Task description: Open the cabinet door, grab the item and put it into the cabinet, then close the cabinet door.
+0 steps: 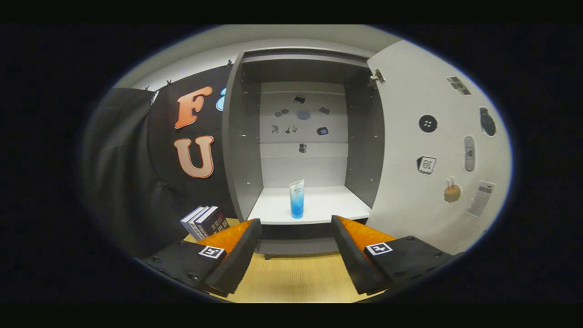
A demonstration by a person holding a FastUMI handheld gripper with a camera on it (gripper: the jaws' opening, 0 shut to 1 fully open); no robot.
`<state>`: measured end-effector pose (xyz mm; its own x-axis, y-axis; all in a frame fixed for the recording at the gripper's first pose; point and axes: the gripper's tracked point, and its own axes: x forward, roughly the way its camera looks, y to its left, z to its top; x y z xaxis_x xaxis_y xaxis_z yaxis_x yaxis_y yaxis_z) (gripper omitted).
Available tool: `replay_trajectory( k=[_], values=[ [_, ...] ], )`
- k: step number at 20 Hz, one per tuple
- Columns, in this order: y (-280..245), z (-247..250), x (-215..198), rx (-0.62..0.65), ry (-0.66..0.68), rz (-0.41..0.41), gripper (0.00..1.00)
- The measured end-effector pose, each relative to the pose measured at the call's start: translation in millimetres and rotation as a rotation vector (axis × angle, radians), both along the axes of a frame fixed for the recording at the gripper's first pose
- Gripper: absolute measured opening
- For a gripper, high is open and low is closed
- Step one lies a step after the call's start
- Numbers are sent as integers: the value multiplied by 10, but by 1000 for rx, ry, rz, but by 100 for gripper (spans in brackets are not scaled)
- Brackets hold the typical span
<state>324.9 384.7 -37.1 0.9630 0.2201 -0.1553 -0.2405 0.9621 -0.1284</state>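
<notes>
A grey cabinet [241, 136] stands ahead on a wooden table, its door [432, 150] swung wide open to the right. A blue and white tube [297, 199] stands upright near the front edge of the white shelf [337, 205] inside. My gripper [296, 223] is open, its two fingers spread apart just in front of the shelf edge, with nothing between them. The tube is just beyond the fingertips, roughly centred between them and apart from both.
Small stickers dot the cabinet's back wall and the inside of the open door. A stack of dark books [205, 222] lies on the wooden table [296, 278] left of the cabinet, beside my left finger. Black cloth hangs behind on the left.
</notes>
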Motion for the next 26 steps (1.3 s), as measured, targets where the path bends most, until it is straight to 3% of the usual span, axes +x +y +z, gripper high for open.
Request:
replay_trajectory(
  k=[6, 13, 21, 26],
  values=[
    [-465, 118, -850, 0, -59, -39, 97],
    [-1331, 267, -1421, 34, -103, -131, 97],
    [-2431, 439, -1635, 47, -133, -179, 97],
    [-2954, 349, -1433, 45, -129, -203, 97]
  ],
)
